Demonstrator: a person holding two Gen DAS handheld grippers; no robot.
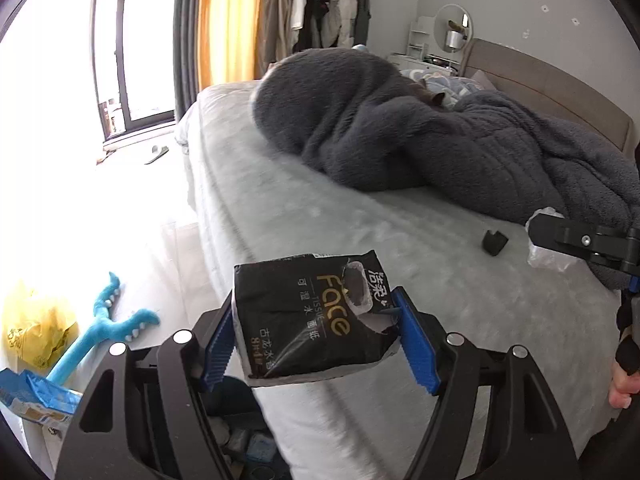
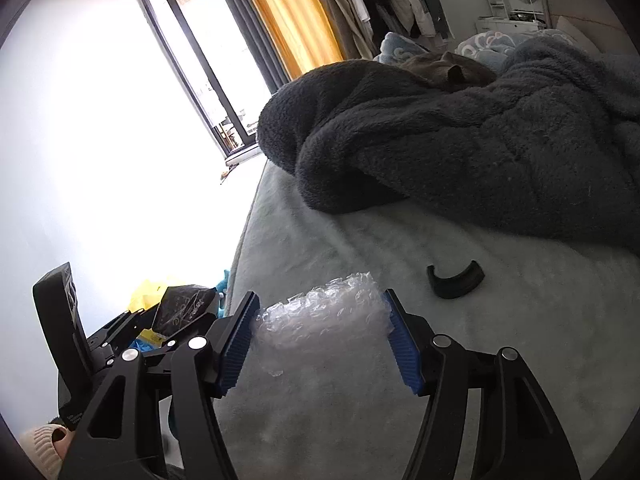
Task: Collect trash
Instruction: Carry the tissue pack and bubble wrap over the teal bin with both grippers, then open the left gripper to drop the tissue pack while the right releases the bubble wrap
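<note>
Left gripper (image 1: 316,336) fingers clamped on torn black tissue pack (image 1: 308,320), angled down past the edge of the bed (image 1: 400,240). Right gripper (image 2: 320,340) fingers clamped on bubble wrap wad (image 2: 324,316), angled down over the sheet. Small black clip (image 2: 454,282) lies loose on bed near grey blanket (image 2: 480,140).

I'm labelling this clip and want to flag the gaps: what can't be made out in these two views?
- Floor by the window, both views: washed out by glare.
- Under the grey blanket: hidden by its folds.
- Curved black piece on the bed: too small to identify.
- Bin for the tissue pack and bubble wrap: none visible.
- Clutter below the left gripper: blocked by its jaws.
</note>
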